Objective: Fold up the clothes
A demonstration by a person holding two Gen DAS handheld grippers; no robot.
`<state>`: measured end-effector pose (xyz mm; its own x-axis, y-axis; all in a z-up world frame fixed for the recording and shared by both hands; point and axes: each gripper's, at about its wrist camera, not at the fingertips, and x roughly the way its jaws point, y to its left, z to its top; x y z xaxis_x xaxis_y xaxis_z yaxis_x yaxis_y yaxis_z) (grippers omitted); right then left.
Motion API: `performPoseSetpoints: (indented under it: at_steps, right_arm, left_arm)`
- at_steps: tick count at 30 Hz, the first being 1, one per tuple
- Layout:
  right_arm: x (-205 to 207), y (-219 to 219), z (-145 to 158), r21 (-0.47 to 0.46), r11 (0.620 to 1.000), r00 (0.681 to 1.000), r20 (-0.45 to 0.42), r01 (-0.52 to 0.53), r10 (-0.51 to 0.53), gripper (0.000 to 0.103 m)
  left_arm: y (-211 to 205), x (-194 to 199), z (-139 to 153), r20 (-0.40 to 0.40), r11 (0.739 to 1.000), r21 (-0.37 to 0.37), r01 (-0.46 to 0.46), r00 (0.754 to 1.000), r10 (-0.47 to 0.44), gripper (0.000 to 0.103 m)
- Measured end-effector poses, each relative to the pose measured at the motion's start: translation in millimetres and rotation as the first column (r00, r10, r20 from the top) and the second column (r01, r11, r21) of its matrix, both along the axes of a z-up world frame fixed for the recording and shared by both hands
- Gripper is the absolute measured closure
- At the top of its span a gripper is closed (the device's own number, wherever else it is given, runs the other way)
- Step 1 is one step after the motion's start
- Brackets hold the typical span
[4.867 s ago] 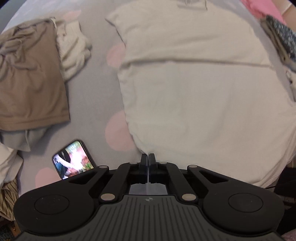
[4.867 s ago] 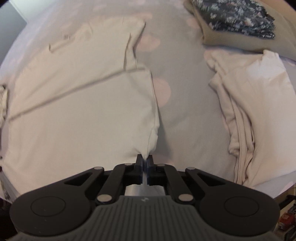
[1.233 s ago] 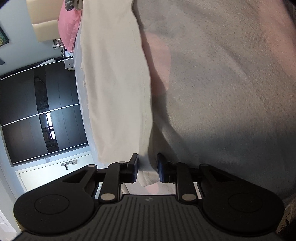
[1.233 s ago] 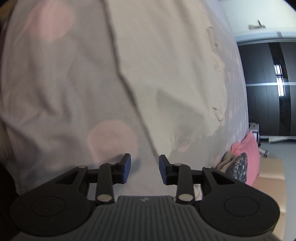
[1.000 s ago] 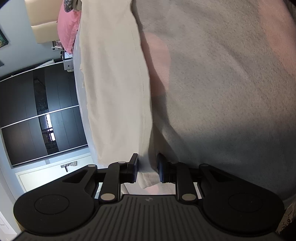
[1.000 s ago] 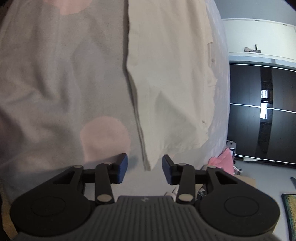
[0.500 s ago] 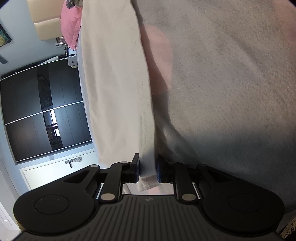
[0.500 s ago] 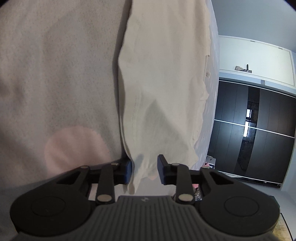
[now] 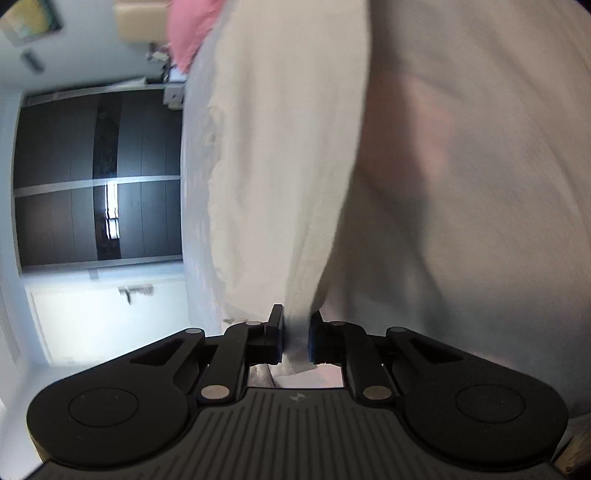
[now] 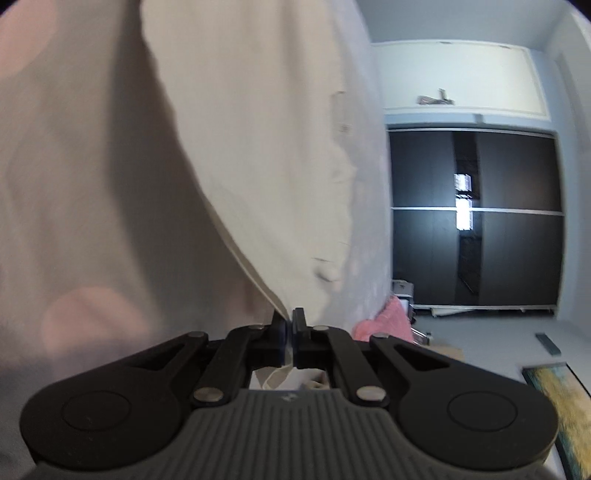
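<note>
Both wrist views are rolled sideways here, so the bed looks like a wall. The cream shirt sits folded into a long narrow strip on the grey bedsheet with pink dots, and its long axis runs straight away from each camera, from the fingers up toward the far top of the frame.

The left hand-held gripper has one end of the strip between its fingers, jaws closing, with the pads already pressing a bunched wad of the fabric. The cloth rises from the pinch and goes slightly taut.

The right hand-held gripper is pressed together on the thin edge of the cream shirt, pinching the hem corner, with only a sliver of cloth showing between the pads. From there the folded edge climbs diagonally up and left across the bedsheet.

In the background are a dark sliding wardrobe, a pink pillow, and a framed picture low at the right edge of the right wrist view. It's all a bit motion-blurred.
</note>
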<state>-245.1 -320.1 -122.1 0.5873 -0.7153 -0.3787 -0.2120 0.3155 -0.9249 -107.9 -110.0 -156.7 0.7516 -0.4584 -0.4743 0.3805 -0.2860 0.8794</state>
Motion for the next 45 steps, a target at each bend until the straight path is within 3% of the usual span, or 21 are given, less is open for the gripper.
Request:
performPoseSetpoints:
  at_steps: [2,5,10,14,17,24,35,45]
  right_arm:
    - [3,-2,24,0.004,0.999,0.994,0.096,0.045,-0.045,0.1]
    - [5,-5,63,0.033,0.995,0.968,0.23,0.097,-0.102,0.101]
    - [1,8,120,0.068,0.991,0.905,0.404,0.118,-0.135,0.101]
    - [-21,27,153,0.078,0.99,0.876,0.459,0.121,-0.144,0.101]
    - [-31,36,168,0.101,0.987,0.866,0.474,0.126,-0.159,0.101]
    - [-56,64,187,0.079,0.991,0.866,0.482,0.107,-0.132,0.101]
    - [-76,82,192,0.075,0.99,0.872,0.47,0.115,-0.137,0.101]
    - [-50,60,198,0.073,0.982,0.866,0.463,0.175,-0.189,0.101]
  left_arm:
    - [-5,8,35,-0.09,0.995,-0.073,-0.07,0.994,0.063,0.095]
    - [-6,22,91,-0.233,0.966,-0.184,-0.184,0.963,0.139,0.097]
    - [0,40,174,-0.426,0.884,-0.32,-0.34,0.885,0.187,0.099]
    - [9,37,218,-0.521,0.836,-0.37,-0.404,0.836,0.173,0.099]
    - [22,29,241,-0.566,0.821,-0.382,-0.424,0.81,0.154,0.099]
    - [38,34,268,-0.637,0.786,-0.389,-0.481,0.756,0.147,0.1]
    - [44,25,265,-0.621,0.785,-0.395,-0.478,0.768,0.155,0.1]
    - [27,59,270,-0.645,0.75,-0.425,-0.506,0.751,0.141,0.1]
